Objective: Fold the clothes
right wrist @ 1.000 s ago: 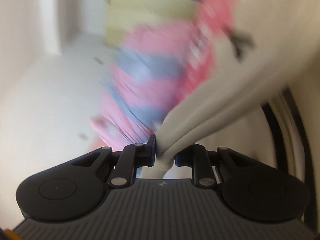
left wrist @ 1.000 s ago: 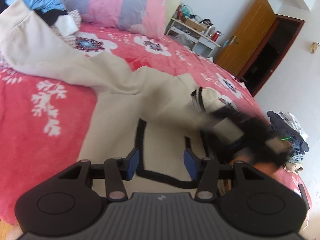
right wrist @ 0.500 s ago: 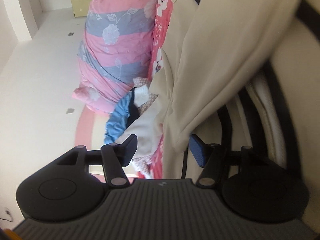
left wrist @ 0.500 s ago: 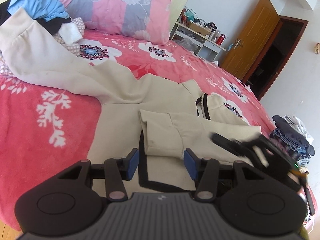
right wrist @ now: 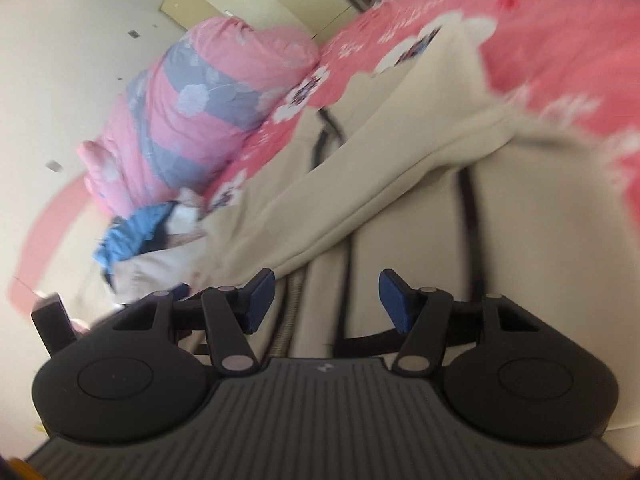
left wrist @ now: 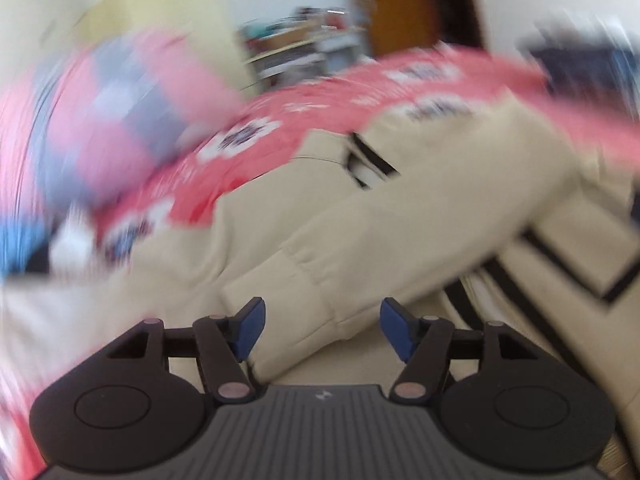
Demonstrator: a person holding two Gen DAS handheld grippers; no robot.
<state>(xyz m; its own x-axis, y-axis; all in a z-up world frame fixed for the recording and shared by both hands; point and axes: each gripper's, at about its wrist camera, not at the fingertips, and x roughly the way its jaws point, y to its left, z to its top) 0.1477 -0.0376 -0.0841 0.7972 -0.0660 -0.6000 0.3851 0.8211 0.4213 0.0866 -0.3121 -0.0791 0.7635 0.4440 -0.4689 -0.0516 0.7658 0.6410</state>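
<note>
Blue-padded fingers (left wrist: 250, 326) of left gripper (left wrist: 322, 330) and right gripper (right wrist: 326, 300) being held spread, nothing grasped, above cream black-trimmed fleece garment (right wrist: 404, 216) being spread on pink floral bedsheet (right wrist: 560, 60).

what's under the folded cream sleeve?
The folded sleeve lies across the cream sweatshirt's body, with black trim lines showing beside it. Below that is the pink floral bedspread. Whatever the sleeve covers is hidden.

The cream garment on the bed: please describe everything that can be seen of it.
The cream garment looks like a soft, thick sweatshirt with black line trim. It lies spread on the red flowered bedsheet. One sleeve is folded across the body, its ribbed cuff just ahead of the open left gripper. The right gripper, also open, holds nothing.
</note>
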